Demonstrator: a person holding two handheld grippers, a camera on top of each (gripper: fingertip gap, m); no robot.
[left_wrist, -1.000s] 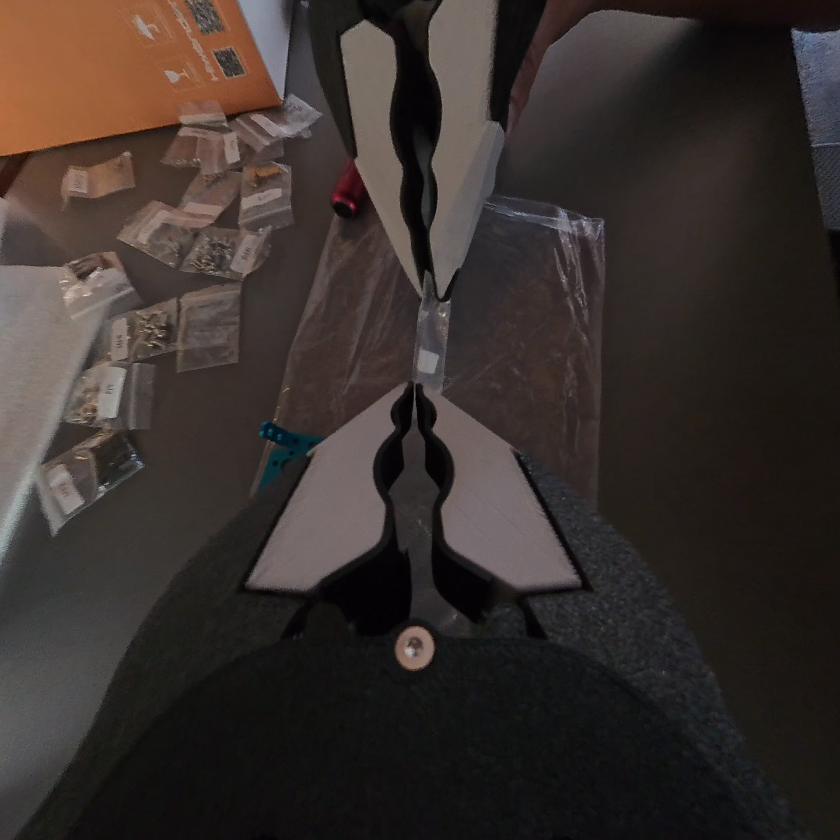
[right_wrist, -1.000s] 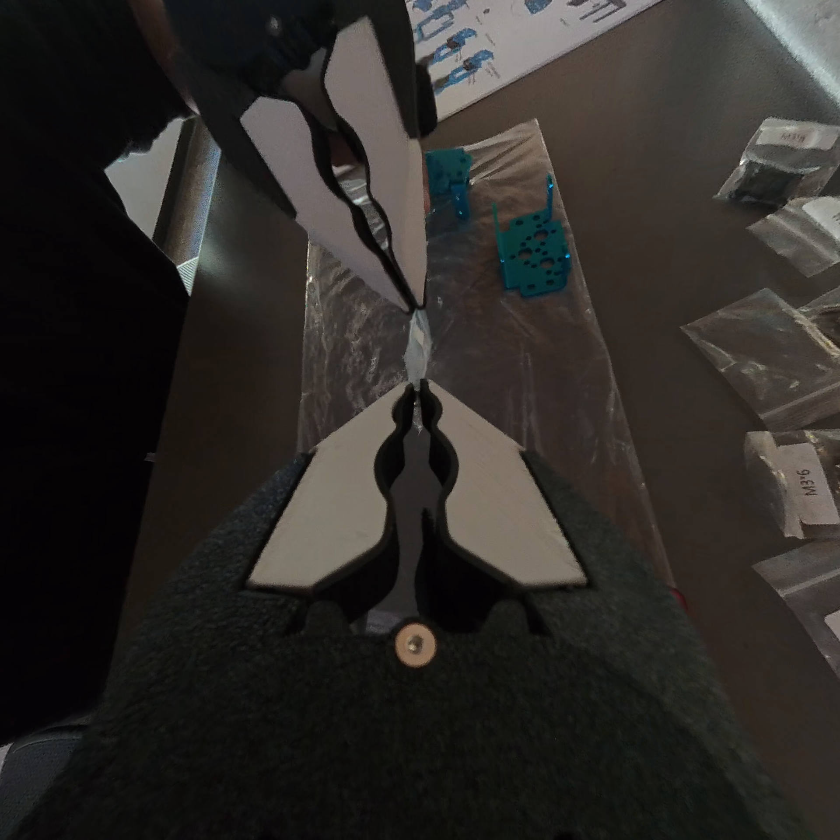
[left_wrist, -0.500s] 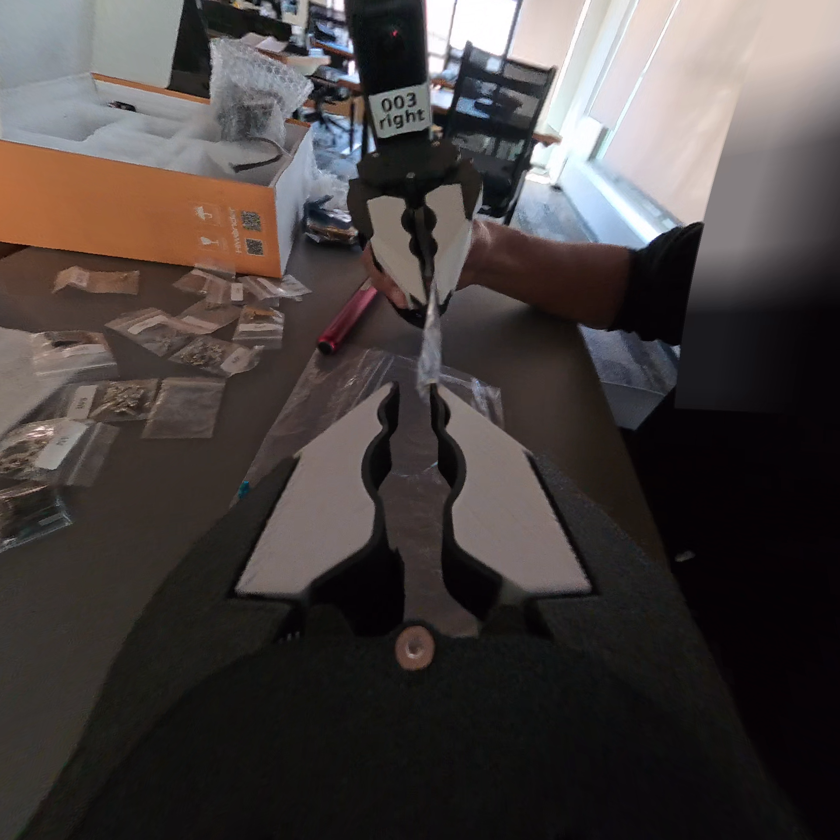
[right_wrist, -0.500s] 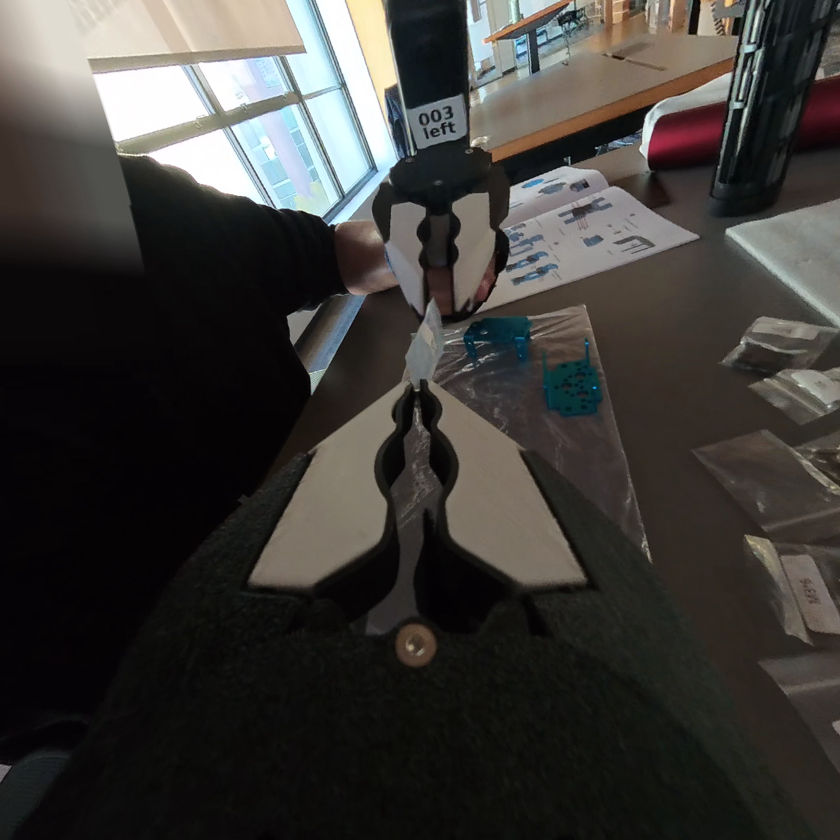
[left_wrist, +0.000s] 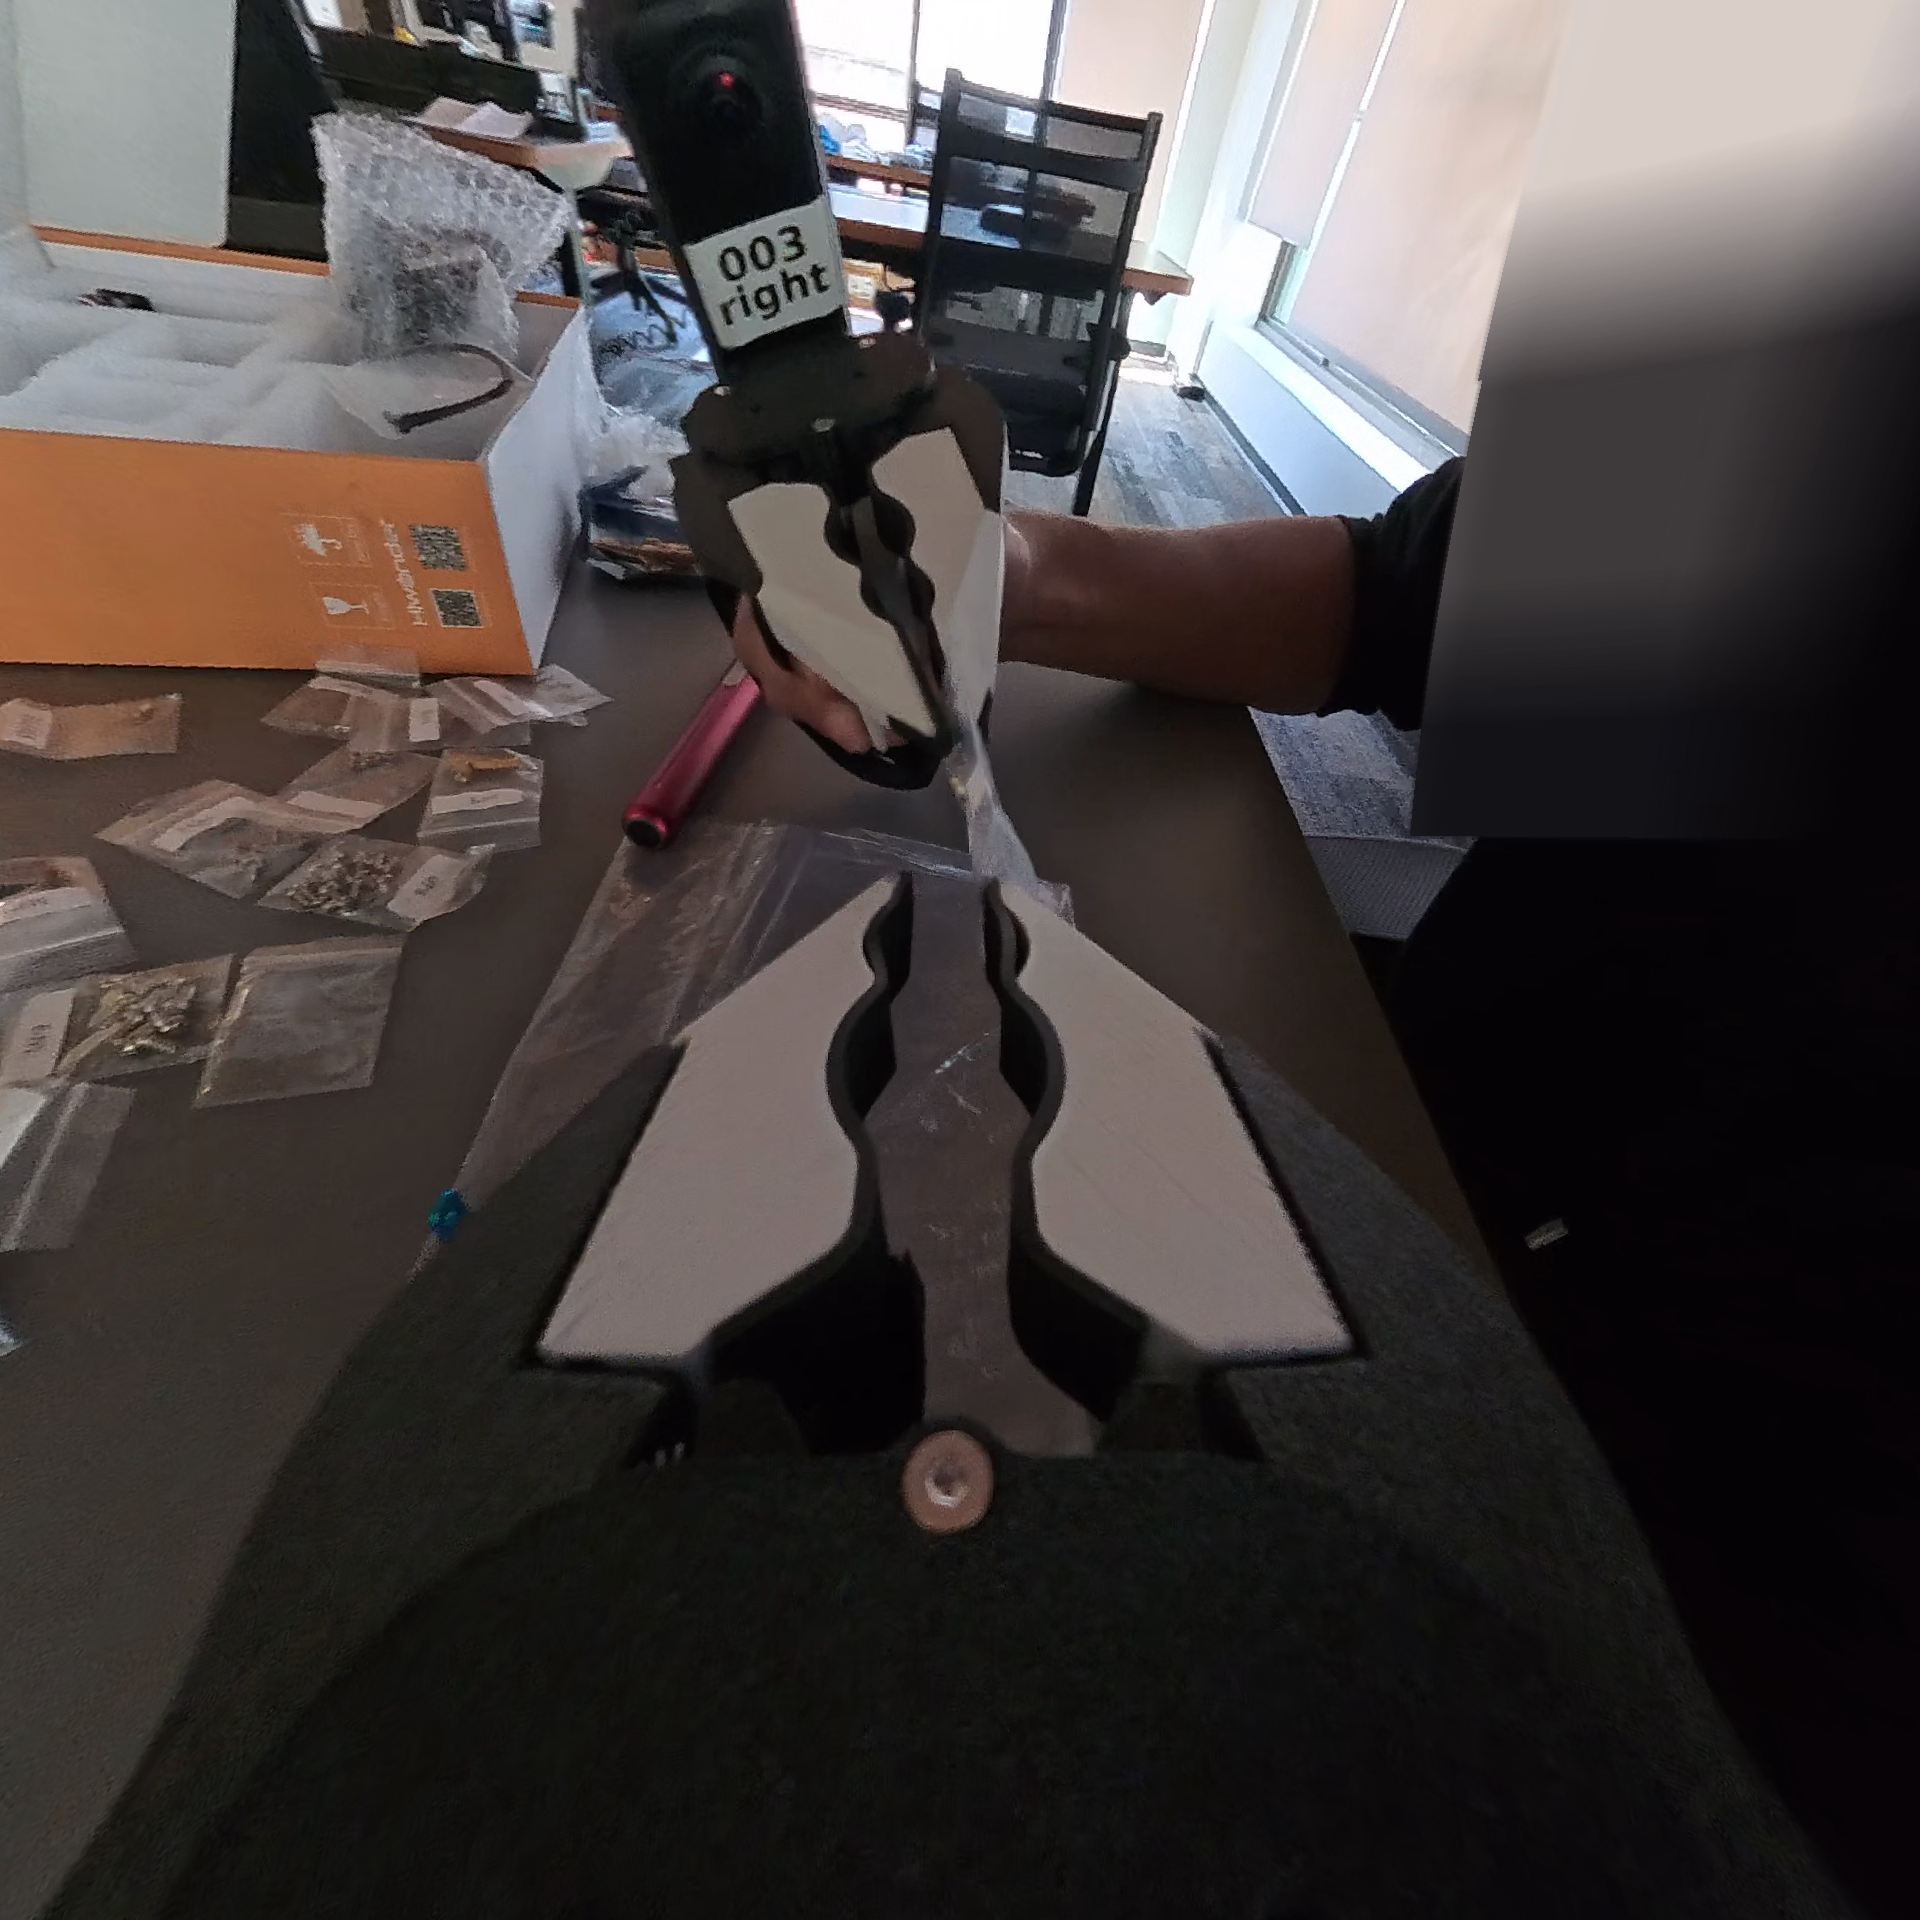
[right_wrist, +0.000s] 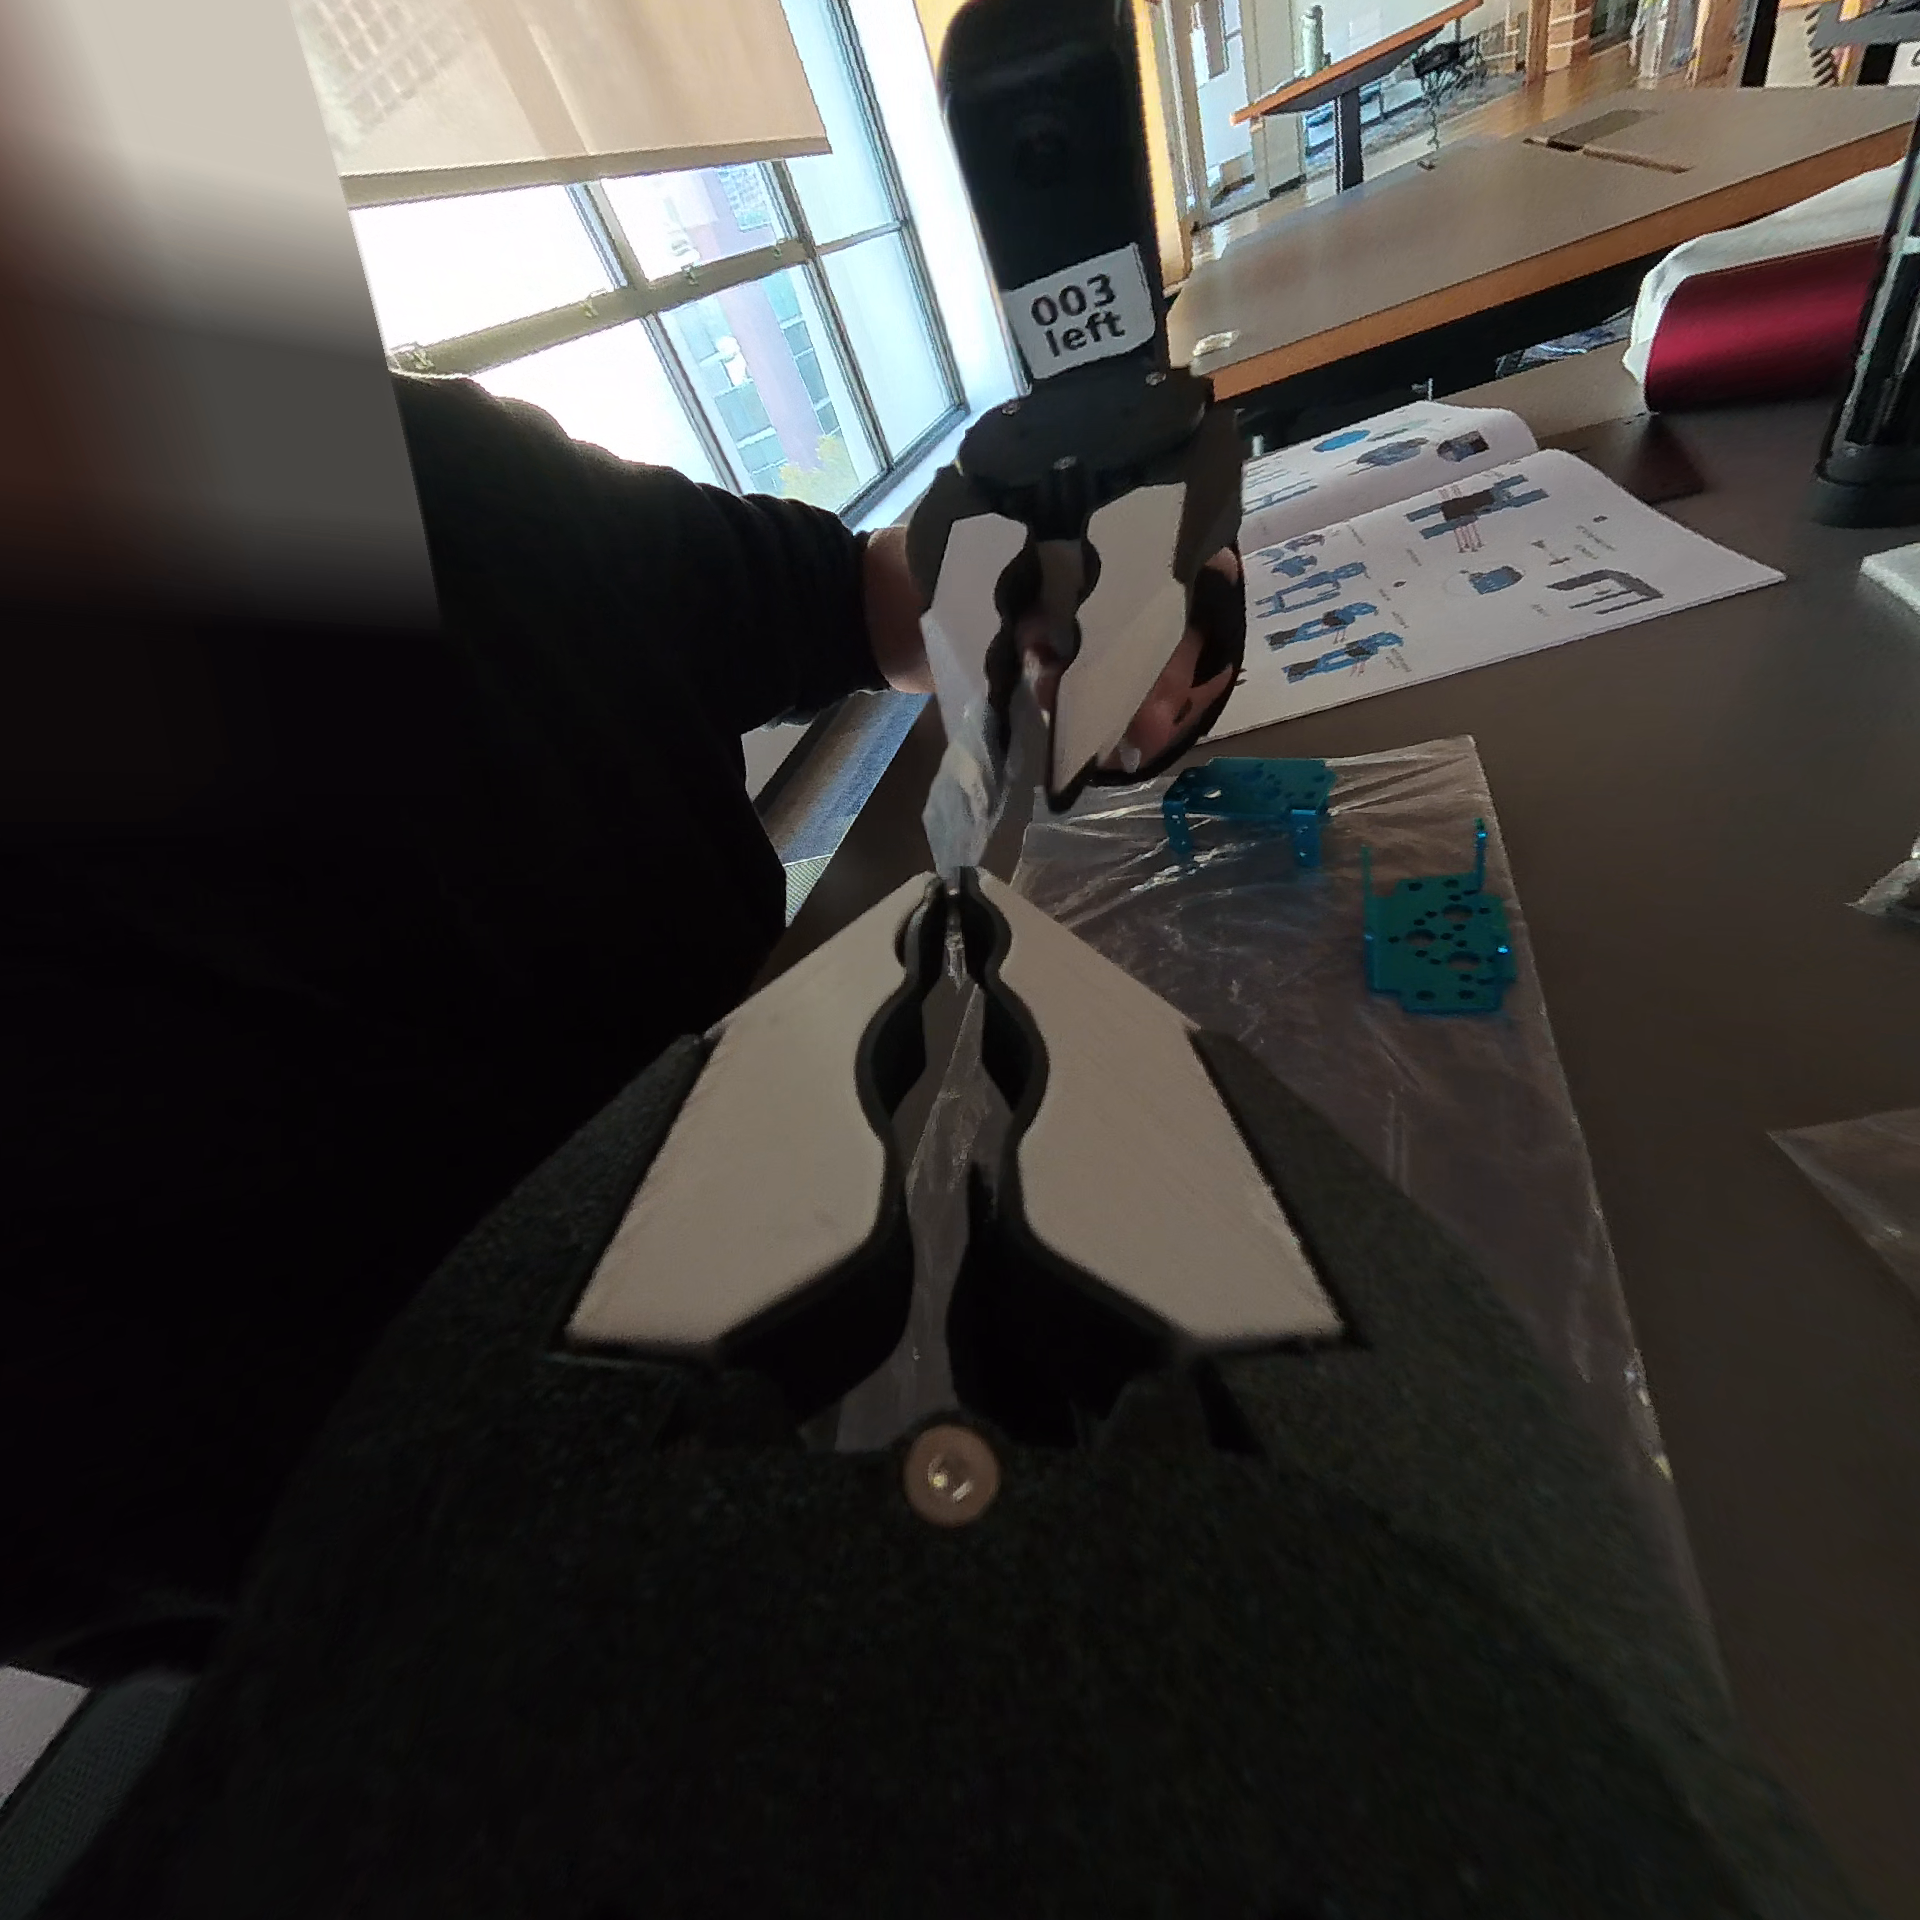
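Observation:
My right gripper (right_wrist: 951, 883) is shut on one end of a small clear plastic bag (right_wrist: 961, 800) and holds it above the dark table (right_wrist: 1714, 831). My left gripper (left_wrist: 948, 883) is open. The bag's free end (left_wrist: 987, 821) hangs beside its right fingertip (left_wrist: 1003, 894), not clamped. In the left wrist view the right gripper (left_wrist: 925, 738) faces me, held by a hand. In the right wrist view the left gripper (right_wrist: 1023, 769) faces me with its jaws apart. A large clear plastic sheet (left_wrist: 707, 935) lies on the table under both grippers.
Two blue metal brackets (right_wrist: 1247, 790) (right_wrist: 1439, 935) lie on the plastic sheet (right_wrist: 1455, 1143). Several small bags of screws (left_wrist: 343, 873) are spread to the left. An open orange box (left_wrist: 239, 551), a red tube (left_wrist: 696, 764) and an open manual (right_wrist: 1455, 561) lie around. A person's dark sleeve (right_wrist: 582, 582) is close. My left and right fingertips are right by each other.
Both grippers tilted up from looking down at the table. My left gripper opened and let go of the small bag. My right gripper stays shut on it.

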